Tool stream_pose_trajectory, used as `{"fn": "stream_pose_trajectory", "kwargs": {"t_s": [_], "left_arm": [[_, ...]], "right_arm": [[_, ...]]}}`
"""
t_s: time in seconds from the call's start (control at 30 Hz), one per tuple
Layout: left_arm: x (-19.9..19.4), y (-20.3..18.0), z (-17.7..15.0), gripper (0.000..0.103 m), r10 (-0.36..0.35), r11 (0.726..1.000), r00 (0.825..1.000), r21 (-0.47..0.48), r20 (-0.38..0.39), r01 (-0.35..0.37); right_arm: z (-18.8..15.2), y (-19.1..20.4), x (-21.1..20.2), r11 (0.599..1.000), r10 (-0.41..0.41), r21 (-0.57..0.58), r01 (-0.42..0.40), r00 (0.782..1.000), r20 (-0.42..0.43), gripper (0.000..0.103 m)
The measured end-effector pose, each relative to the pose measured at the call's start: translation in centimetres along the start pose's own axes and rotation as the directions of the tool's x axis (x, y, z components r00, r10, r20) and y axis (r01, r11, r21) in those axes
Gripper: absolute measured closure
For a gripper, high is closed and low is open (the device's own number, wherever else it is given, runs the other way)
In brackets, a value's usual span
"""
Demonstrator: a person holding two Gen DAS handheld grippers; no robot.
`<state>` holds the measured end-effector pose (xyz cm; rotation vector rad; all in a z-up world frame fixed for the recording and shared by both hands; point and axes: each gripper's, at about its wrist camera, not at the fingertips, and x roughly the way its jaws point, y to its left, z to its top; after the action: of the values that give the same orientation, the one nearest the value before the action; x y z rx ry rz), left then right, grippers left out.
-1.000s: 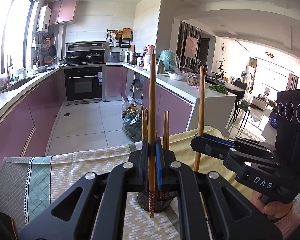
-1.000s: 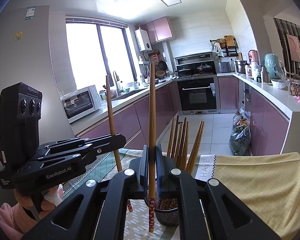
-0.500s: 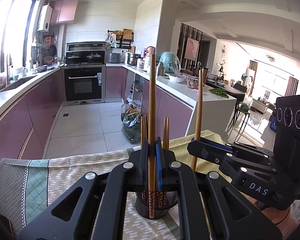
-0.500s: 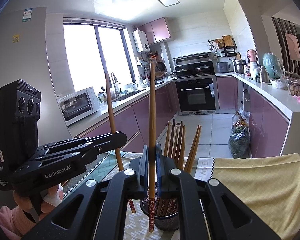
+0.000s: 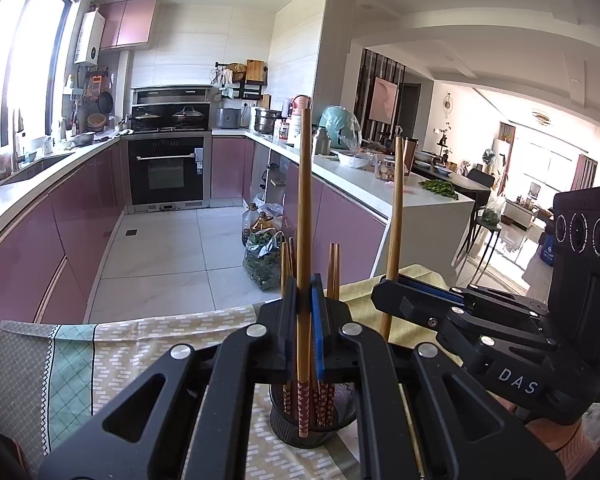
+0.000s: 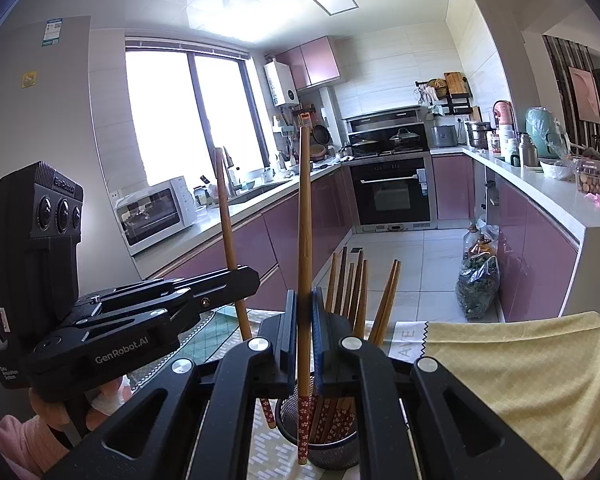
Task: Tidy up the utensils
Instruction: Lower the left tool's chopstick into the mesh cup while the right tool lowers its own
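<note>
Left wrist view: the left gripper [image 5: 305, 312] has its jaws clenched on one upright chopstick [image 5: 303, 240], its patterned end over the mesh holder [image 5: 296, 432] on the desk. The right gripper [image 6: 305, 316] likewise grasps a second chopstick [image 6: 304, 240], upright above the same holder, where other chopsticks [image 6: 354, 292] stand.

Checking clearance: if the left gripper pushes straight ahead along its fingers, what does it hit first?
Probably the mesh holder with its chopsticks, just past the left gripper; depth is uncertain.
</note>
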<state>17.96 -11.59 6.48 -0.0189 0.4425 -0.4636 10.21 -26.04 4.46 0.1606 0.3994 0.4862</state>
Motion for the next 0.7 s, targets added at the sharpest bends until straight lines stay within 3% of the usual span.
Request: {"fn": "stream_pose_trajectory", "kwargs": {"t_s": [0.7], "left_arm": [[0.6,0.5,0.3,0.096,0.003,1.000,1.000,-0.010,-0.007,-0.003]], "right_arm": [[0.7,-0.7,1.3,1.000,-0.010,0.023,0.010,1.000,-0.007,0.097]]}}
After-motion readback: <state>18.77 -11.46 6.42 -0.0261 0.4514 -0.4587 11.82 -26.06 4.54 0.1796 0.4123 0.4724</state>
